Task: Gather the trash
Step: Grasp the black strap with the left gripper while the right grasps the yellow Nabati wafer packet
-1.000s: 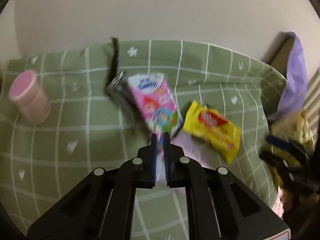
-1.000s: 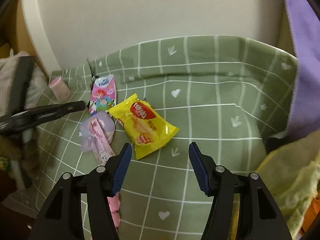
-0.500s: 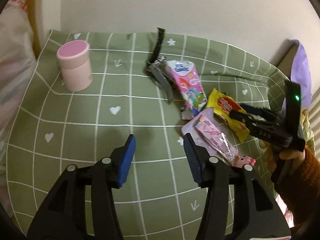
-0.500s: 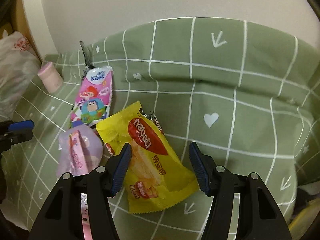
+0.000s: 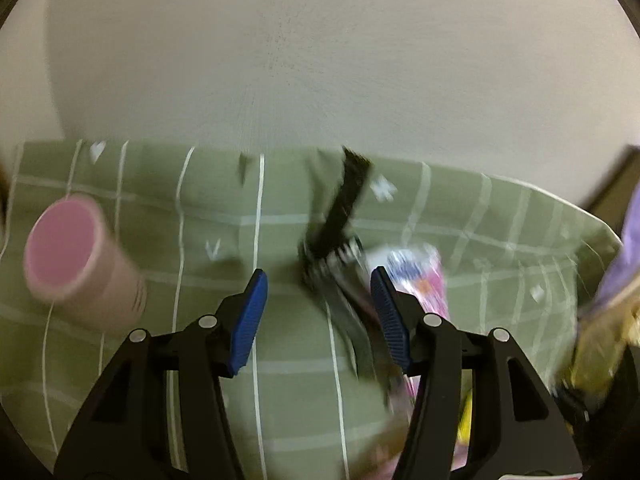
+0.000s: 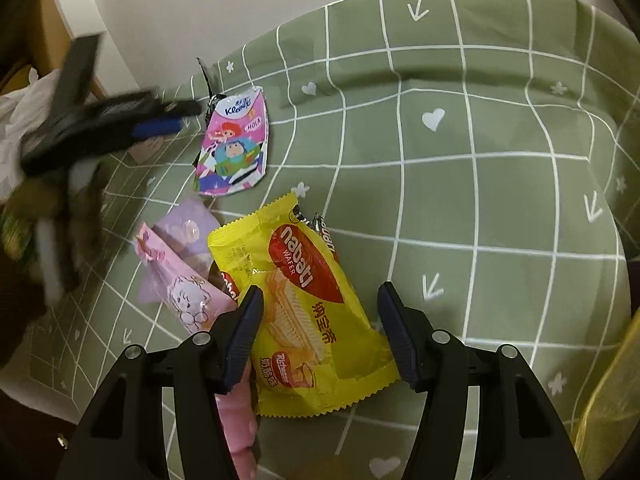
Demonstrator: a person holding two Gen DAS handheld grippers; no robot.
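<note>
Right gripper (image 6: 320,320): fingers spread, now lowered astride the yellow Nabati wafer wrapper (image 6: 308,300), grab imminent
Left gripper (image 5: 318,312): fingers released, swung toward the black-and-silver wrapper (image 5: 334,256) beside the yellow one

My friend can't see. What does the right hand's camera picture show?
The right gripper is open over a yellow wafer packet lying on a green checked cloth. Left of it lie a pink wrapper and a pink cartoon tissue pack, with the left gripper blurred beyond.
</note>
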